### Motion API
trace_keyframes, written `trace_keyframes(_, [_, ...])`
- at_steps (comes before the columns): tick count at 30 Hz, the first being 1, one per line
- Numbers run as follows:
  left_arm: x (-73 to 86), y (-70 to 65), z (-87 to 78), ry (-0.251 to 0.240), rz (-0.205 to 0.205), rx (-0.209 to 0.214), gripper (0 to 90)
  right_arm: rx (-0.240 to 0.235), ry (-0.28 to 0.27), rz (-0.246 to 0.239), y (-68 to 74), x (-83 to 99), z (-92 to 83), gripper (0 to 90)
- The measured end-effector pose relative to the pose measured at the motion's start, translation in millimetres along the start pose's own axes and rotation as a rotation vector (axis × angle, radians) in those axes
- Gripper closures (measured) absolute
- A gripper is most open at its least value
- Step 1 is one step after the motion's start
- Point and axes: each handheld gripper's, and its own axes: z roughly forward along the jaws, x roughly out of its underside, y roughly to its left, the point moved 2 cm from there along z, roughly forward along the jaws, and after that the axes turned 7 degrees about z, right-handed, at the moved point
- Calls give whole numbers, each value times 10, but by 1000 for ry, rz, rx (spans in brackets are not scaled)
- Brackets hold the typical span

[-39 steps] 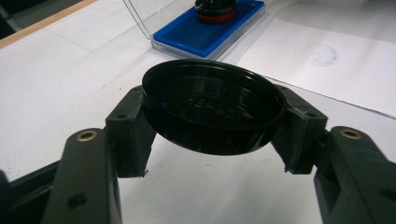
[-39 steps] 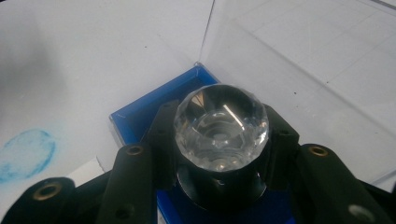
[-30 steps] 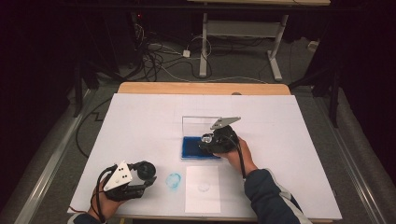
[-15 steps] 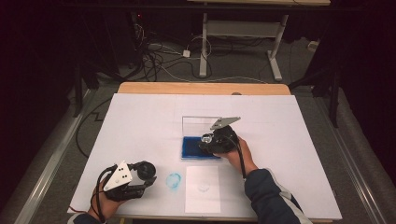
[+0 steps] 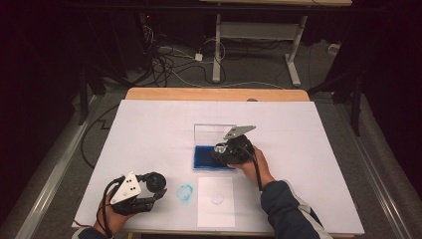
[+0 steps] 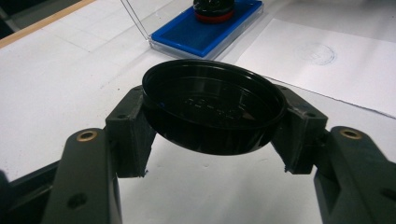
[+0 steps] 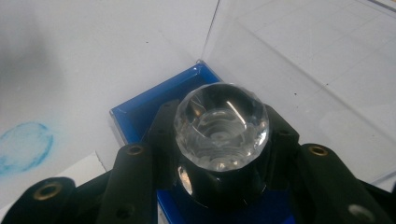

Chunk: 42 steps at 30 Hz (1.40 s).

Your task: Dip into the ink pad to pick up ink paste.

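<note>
Pressing the stamp point(image 7: 220, 133) into the blue ink pad point(image 7: 140, 114) looks like the step in hand, and the stamp stands upright on that pad with its clear faceted knob toward the camera of the right gripper view. The right gripper point(image 5: 230, 151) is clamped on the stamp's black body just under the knob, one jaw on each side. To ink it well, the push should go straight down so the whole face meets the pad evenly; any tilt would likely leave one edge dry. The pad sits in a shallow tray whose clear lid point(image 5: 214, 131) stands open behind it, so the lift afterwards should be vertical and kept off that lid.

Just in front of the tray lies a white sheet point(image 5: 216, 201) already carrying a faint round print point(image 6: 317, 52), and a blue smudge point(image 5: 185, 192) marks the white table cover point(image 5: 149, 129) beside it. The sheet is loose, so a straight descent onto a bare part of it seems wise.

The left gripper point(image 5: 149, 190), near the table's front edge, is closed on a round black cap point(image 6: 214, 112), pinched at its rim and held above the table. Keeping it parked there leaves the path from pad to sheet free.
</note>
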Motion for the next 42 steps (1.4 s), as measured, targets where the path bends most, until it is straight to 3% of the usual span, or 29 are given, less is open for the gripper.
trace_keyframes(11, [-6,9,-6,-5,-3,-3,361,-2,-3,-7,9,-11,-27,570])
trace_keyframes(19, [-15,11,-4,-6,-1,-3,361,-19,-78,-37,147,-142,-244,569])
trace_keyframes(22, [-17,9,-1,-4,2,-4,361,-32,-80,-48,206,-161,-311,569])
trace_keyframes(42, [-14,13,-12,-10,4,-16,361,-71,-133,-101,351,-40,-687,569])
